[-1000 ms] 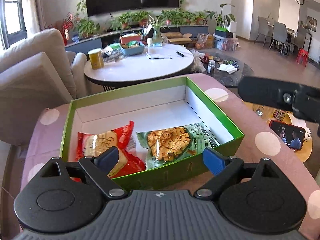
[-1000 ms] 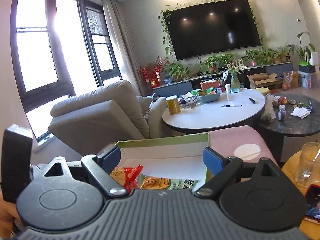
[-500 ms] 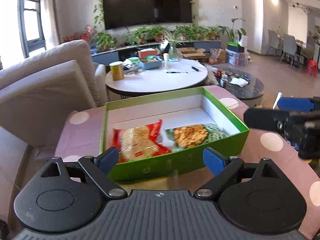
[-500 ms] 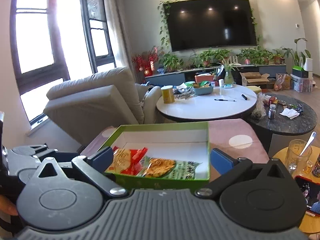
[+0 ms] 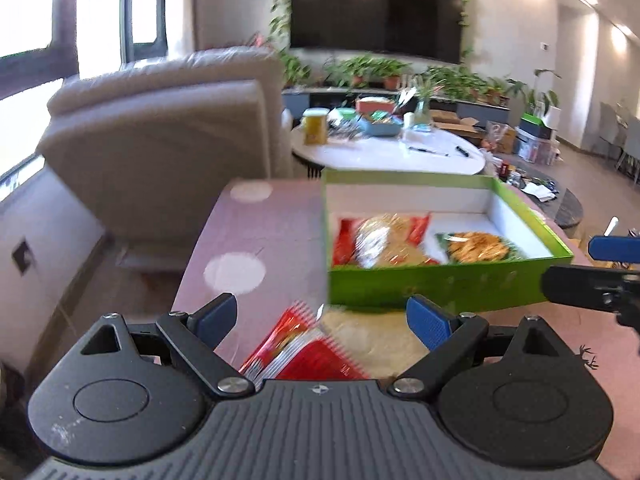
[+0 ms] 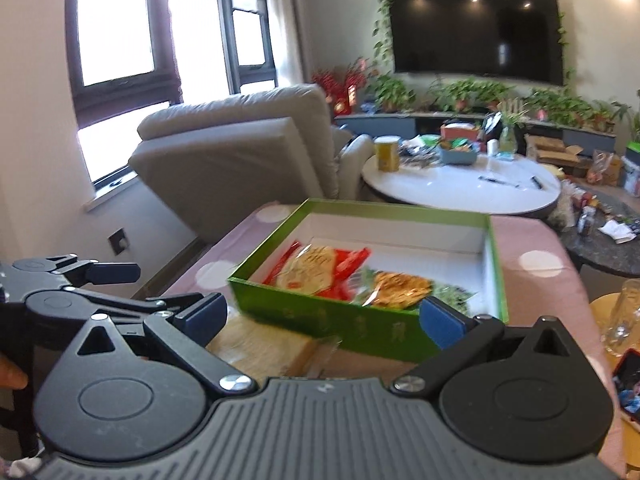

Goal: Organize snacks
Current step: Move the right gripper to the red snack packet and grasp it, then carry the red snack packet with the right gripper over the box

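A green box (image 5: 440,288) sits on the pink dotted tablecloth (image 5: 256,240). Inside it lie a red snack packet (image 5: 384,240) and a green packet of orange crackers (image 5: 476,246); both also show in the right wrist view, the red packet (image 6: 316,272) and the green packet (image 6: 400,288). In front of the box a loose red packet (image 5: 308,352) and a tan packet (image 5: 372,340) lie on the cloth. My left gripper (image 5: 322,316) is open above them, not touching. My right gripper (image 6: 322,320) is open at the box's near wall (image 6: 340,320), with the tan packet (image 6: 260,344) below it.
A beige armchair (image 5: 160,140) stands behind the table on the left. A round white table (image 6: 460,188) with clutter and a dark marble table (image 6: 608,240) lie beyond the box. A glass (image 6: 624,316) and a phone (image 6: 632,380) are at the right.
Both grippers have drawn back and to the left of the box. The box now sits to the right in the left wrist view, and loose packets have come into view under the left gripper.
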